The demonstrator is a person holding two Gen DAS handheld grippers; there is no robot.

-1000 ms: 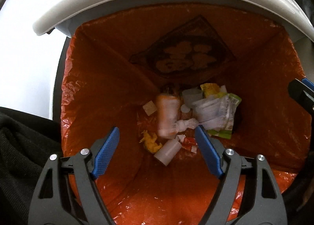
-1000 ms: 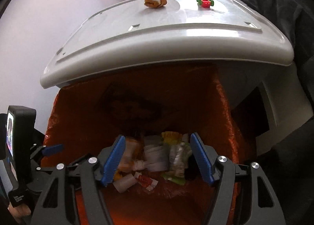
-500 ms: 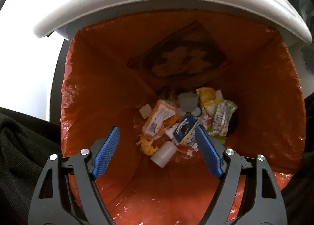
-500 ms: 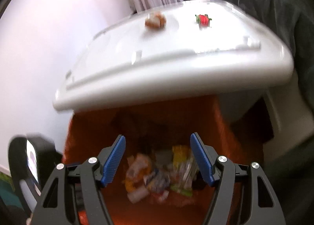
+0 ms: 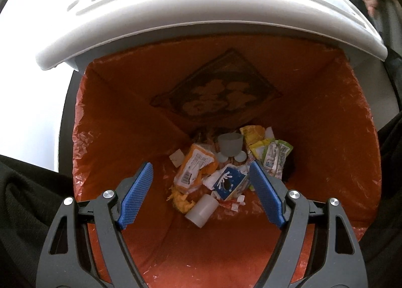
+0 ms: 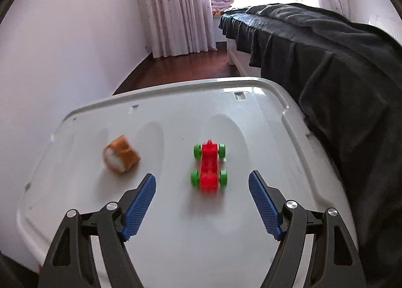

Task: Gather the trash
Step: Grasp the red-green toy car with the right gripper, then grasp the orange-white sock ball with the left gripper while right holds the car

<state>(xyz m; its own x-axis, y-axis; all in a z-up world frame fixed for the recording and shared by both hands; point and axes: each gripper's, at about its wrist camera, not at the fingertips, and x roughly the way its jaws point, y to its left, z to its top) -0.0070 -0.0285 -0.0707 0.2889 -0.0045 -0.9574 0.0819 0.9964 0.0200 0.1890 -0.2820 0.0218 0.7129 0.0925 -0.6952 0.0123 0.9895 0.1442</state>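
The orange wrapper (image 6: 121, 155) lies left of centre on the white lid (image 6: 176, 225), up-left of my right gripper (image 6: 202, 201); its empty jaws are opening. My left gripper (image 5: 201, 196) gapes empty over the bin (image 5: 326, 149).

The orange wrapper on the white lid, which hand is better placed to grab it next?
Right: its gripper, opening and empty, faces the orange wrapper on the white lid. The left gripper hangs over the bin.

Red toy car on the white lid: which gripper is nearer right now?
Right. The right gripper hangs just short of the red toy car, jaws opening, nothing between them. The left gripper points down into the orange-lined bin, open and empty, the car far across the white lid.
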